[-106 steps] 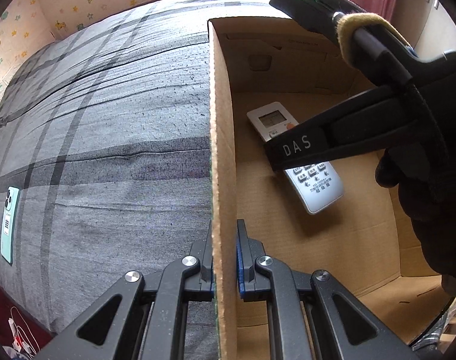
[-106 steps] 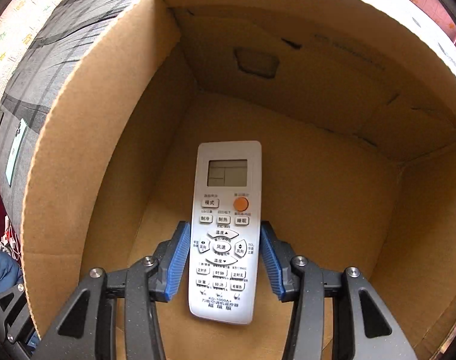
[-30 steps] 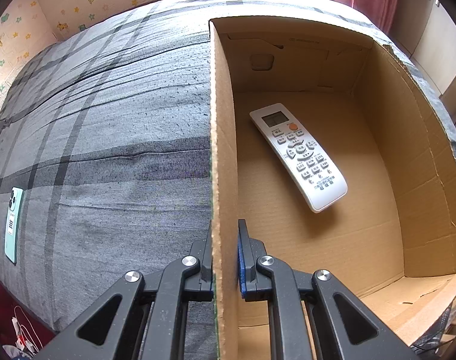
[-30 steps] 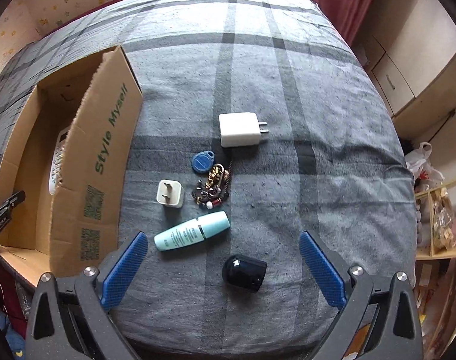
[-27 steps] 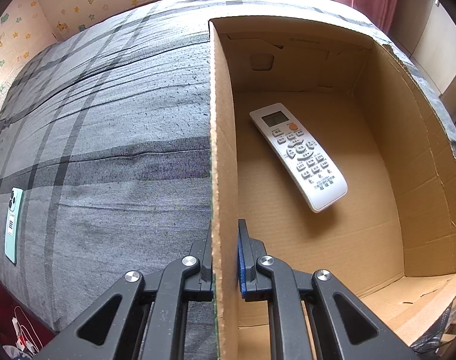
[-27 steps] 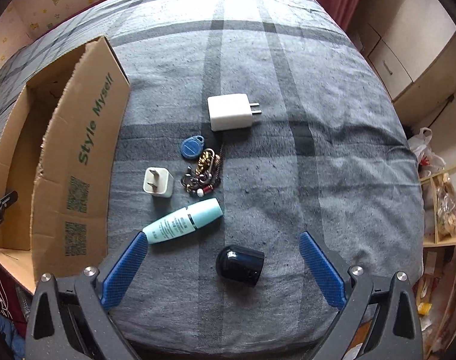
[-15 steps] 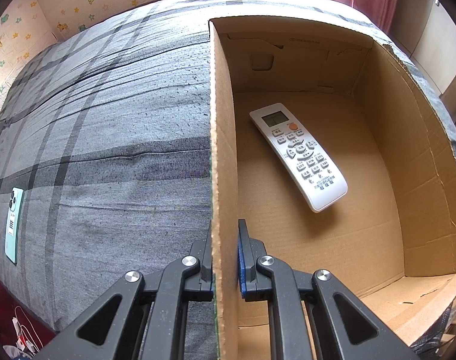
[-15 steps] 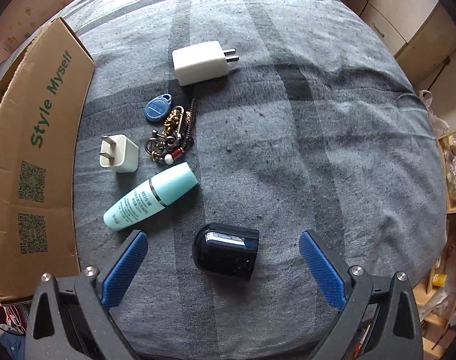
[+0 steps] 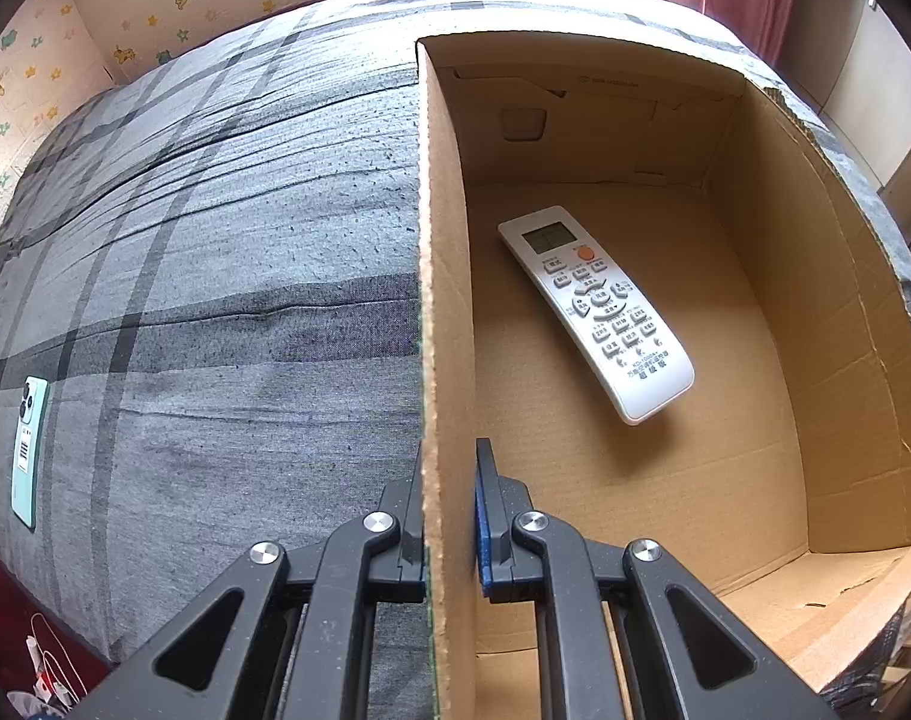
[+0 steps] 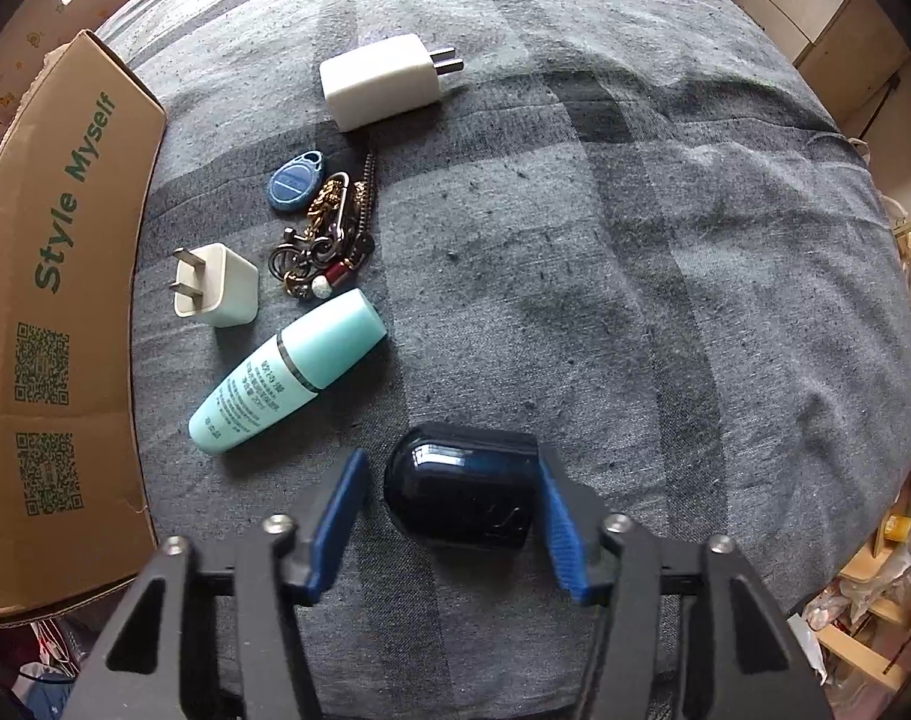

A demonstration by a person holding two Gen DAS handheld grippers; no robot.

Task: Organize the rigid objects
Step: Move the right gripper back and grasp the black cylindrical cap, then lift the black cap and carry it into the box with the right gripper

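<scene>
R hand-held gripper [image 10: 452, 525] points straight down over the bed [image 10: 665, 252]. Jaws have just been closing and now sit about half open around the dark glossy capsule-shaped obj [image 10: 463, 486]. R pad looks to be at or touching its flat end; L pad shows a gap to the rounded end. Not a grip yet.

L hand-held gripper [image 9: 449, 516] is clamped shut on the near wall of the cardboard box [image 9: 446, 276], one pad outside and one inside, to steady it. White remote [image 9: 596, 312] lies flat on the box floor, the only item in there as far as I can see.

Not yet boxed, all on the bed just beyond the dark obj: teal tube [image 10: 287, 372], small white plug [image 10: 218, 291], keyring bundle w/ blue fob [image 10: 320, 222], larger white charger [image 10: 386, 81]. The box stands to their left in the R wrist view.

Risks, my judgement:
- Obj is glossy w/ a domed end, so a pad on the curve could squirt it out sideways on closing.
- Uneven contact: the R pad may shove it along the soft bedding before the L pad arrives, giving an off-centre grip.
- Soft mattress: pushing down too far sinks the pads into the fabric and snags it.
- Teal tube lies near the L pad; a skid could knock it.
- If the L clamp slips, the box wall flexes during the drop-in.
</scene>
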